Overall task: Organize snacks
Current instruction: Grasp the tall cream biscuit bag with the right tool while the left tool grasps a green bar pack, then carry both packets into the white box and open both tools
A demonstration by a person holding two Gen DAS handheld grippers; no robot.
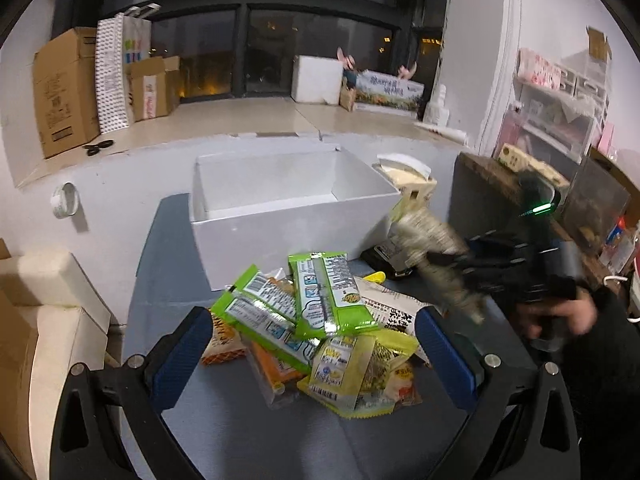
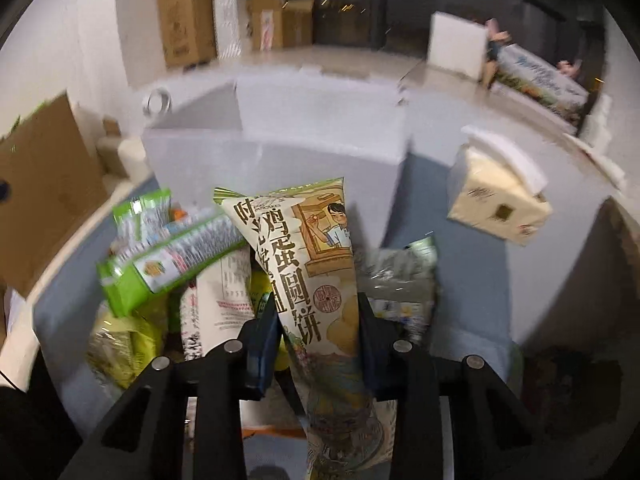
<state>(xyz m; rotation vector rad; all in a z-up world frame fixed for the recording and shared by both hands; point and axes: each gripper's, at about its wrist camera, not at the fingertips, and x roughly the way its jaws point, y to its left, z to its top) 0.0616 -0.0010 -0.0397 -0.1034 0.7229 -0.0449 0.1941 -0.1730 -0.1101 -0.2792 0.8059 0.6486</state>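
Slippage is the main risk: the right hand-held gripper (image 2: 318, 344) pinches the tall cream biscuit packet (image 2: 308, 264) low, above the snack pile (image 1: 316, 328), short of the open white box (image 1: 280, 200), while the left hand-held gripper (image 1: 314, 356) hangs spread wide and empty.

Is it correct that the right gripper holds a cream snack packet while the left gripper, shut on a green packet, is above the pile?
Not quite. The left gripper is open and holds nothing; the left wrist view shows its blue fingers spread on either side of the pile. The right gripper does hold the cream snack packet.
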